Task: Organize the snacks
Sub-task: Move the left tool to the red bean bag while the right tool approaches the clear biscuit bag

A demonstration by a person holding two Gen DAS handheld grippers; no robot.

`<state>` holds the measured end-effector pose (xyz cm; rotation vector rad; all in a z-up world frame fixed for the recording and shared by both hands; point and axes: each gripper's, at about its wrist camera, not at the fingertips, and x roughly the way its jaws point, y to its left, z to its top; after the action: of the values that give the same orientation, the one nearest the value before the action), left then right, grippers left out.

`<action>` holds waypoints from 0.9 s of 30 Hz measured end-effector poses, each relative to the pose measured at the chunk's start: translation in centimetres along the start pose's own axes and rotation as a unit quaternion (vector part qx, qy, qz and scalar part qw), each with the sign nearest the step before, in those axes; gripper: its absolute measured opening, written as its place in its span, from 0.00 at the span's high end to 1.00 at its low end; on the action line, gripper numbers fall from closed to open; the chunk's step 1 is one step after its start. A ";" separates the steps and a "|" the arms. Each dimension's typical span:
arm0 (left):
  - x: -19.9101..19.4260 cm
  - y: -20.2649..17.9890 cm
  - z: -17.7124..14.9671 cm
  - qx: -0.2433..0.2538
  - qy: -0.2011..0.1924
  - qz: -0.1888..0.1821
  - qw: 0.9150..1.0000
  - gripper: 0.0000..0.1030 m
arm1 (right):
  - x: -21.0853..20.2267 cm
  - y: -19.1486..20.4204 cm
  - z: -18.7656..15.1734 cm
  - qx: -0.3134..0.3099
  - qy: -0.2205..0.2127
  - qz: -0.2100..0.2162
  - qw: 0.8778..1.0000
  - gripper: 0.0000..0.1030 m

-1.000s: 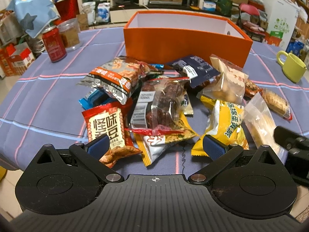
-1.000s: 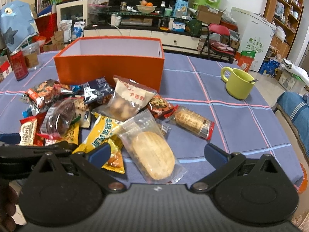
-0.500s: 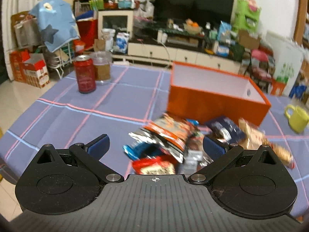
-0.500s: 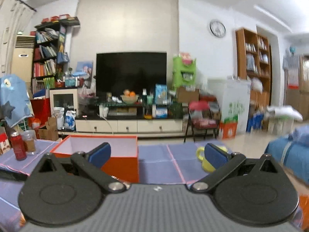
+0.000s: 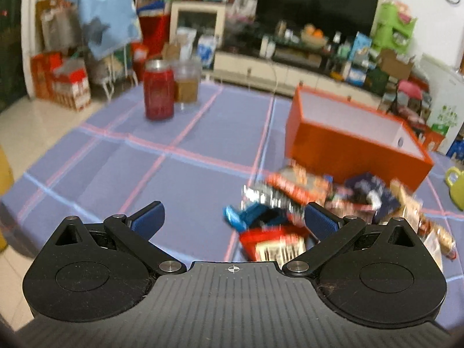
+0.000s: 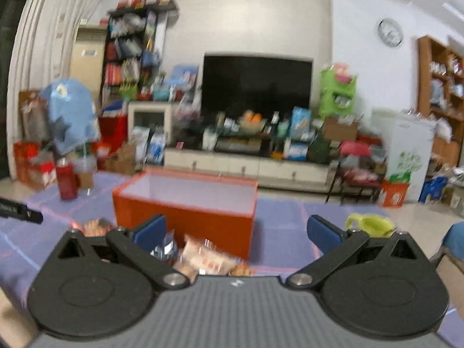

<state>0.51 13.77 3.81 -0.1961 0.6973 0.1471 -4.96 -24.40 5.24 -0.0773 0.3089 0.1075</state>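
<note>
Left wrist view: snack pile (image 5: 313, 203) motion-blurred, labels unreadable, partly hidden behind hand-held gripper (image 5: 233, 221).

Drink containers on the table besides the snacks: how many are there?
3: a red can and a clear cup side by side at the far left, and a green mug right of the orange box.
</note>
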 end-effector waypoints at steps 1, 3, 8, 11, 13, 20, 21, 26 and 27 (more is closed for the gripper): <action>0.5 -0.3 -0.3 0.001 0.011 0.004 1.000 0.16 | 0.6 -0.1 -0.6 0.002 0.009 0.004 1.000 0.00; 1.4 -1.1 -1.0 0.013 0.028 0.018 0.999 0.16 | 1.4 -0.4 -1.9 0.004 0.025 0.019 1.000 0.00; 2.5 -2.4 -2.0 0.025 0.049 0.025 0.998 0.16 | 2.2 -0.2 -3.2 -0.009 0.034 0.027 0.999 0.00; 2.4 -1.7 -1.9 0.003 0.033 0.039 0.999 0.16 | 2.3 -0.2 -3.2 -0.013 0.004 0.038 0.999 0.00; 2.0 -1.0 -1.8 -0.015 0.018 0.035 0.999 0.16 | 2.1 -0.1 -3.3 -0.034 -0.025 0.045 0.998 0.00; 2.2 -1.4 -2.4 -0.034 0.009 0.034 0.999 0.22 | 4.2 1.2 -5.0 -0.100 0.044 0.080 0.991 0.01; 2.4 -1.6 -2.5 -0.033 0.015 0.037 0.999 0.22 | 4.6 1.2 -5.2 -0.099 0.057 0.090 0.989 0.01; 3.0 -1.6 -3.2 -0.035 0.034 0.036 0.998 0.22 | 5.8 0.4 -5.9 -0.101 0.095 0.117 0.983 0.02; 2.9 -1.5 -3.3 -0.036 0.034 0.037 0.998 0.21 | 5.9 0.3 -6.0 -0.106 0.098 0.121 0.982 0.02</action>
<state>1.00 11.74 -0.38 -0.2442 0.7682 0.2379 -1.19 -24.08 -2.33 -0.2623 0.5030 0.3752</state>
